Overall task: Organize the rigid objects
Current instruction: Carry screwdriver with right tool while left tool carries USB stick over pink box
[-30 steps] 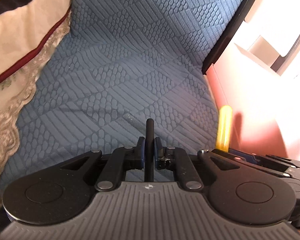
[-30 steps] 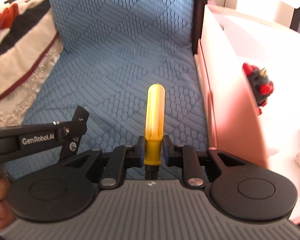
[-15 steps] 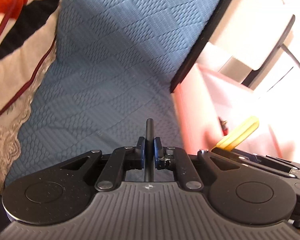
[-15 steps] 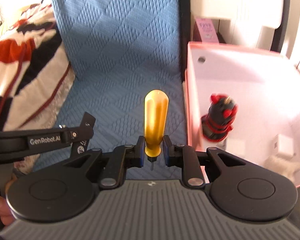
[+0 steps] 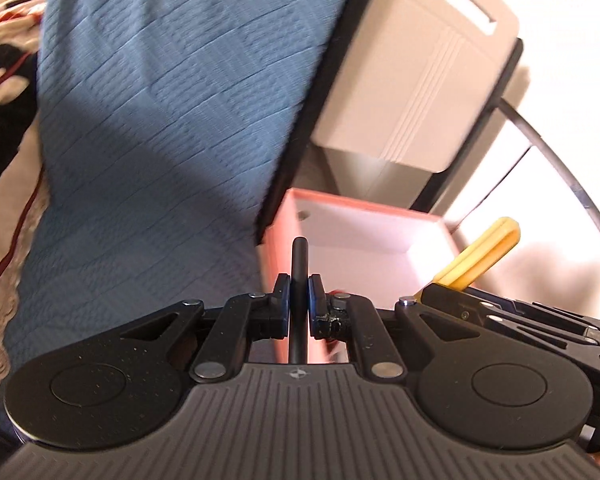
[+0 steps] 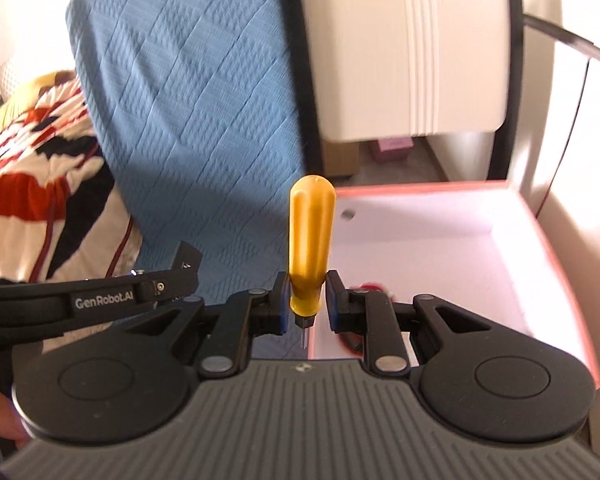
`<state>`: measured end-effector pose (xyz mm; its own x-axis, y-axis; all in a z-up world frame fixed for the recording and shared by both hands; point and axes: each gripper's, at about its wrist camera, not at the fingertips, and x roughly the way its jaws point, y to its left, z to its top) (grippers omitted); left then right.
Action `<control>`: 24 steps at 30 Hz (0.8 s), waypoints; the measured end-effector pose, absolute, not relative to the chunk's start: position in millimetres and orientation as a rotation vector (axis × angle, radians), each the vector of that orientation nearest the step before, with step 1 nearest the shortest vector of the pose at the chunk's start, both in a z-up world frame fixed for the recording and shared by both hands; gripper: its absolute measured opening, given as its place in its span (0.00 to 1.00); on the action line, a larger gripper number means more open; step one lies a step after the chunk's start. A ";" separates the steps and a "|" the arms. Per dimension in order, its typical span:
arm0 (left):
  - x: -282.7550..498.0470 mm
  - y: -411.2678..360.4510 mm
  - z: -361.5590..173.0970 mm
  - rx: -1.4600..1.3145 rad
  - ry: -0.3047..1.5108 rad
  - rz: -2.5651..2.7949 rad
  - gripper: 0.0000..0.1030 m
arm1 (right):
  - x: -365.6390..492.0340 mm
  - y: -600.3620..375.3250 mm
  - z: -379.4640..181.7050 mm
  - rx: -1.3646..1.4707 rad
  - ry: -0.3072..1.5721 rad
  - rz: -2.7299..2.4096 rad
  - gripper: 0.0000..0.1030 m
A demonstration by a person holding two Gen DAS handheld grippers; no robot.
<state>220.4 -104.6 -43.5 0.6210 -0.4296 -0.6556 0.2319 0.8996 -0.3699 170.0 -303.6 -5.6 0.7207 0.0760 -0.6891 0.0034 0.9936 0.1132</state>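
Left wrist view: my left gripper (image 5: 299, 298) is clamped tight on a thin black rod (image 5: 299, 264) that stands straight up between the pads. I take it for a tool's shank, though its lower end is hidden under my own body. Beyond it sits the pink box (image 5: 364, 205), open at the top and white inside, tucked against the edge of the blue quilted cover (image 5: 172, 112). That looks like the drop-off, so holding the rod upright keeps it ready to go in. At right my right gripper pokes into the picture with the yellow handle (image 5: 480, 256) slanting over the box's far side.

Right wrist view: my right gripper (image 6: 308, 300) pinches the yellow screwdriver (image 6: 310, 236) low on its handle, near the collar, handle pointing away and the short metal tip just peeking below. Gripping there leaves the bulk free to tip into the box (image 6: 536, 216). Something red (image 6: 366, 286) already lies inside, mostly hidden behind my fingers.
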 end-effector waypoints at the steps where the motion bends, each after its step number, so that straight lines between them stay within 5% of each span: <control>1: 220.1 -111.4 -38.9 -0.259 0.812 -0.393 0.11 | 169.9 -309.7 -1.7 0.110 0.761 0.036 0.21; 12: 222.5 -182.7 -31.3 -0.231 0.817 -0.442 0.11 | 172.5 -377.1 8.0 0.123 0.758 -0.011 0.22; 24: 211.7 -223.9 -114.3 -0.207 0.993 -0.457 0.11 | 160.8 -424.8 -63.1 0.183 0.939 -0.040 0.22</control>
<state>211.7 -223.9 -114.3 0.4612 -0.4613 -0.7580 0.2757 0.8865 -0.3717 160.8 -424.8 -63.1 0.5912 0.0459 -0.8052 0.1134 0.9837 0.1394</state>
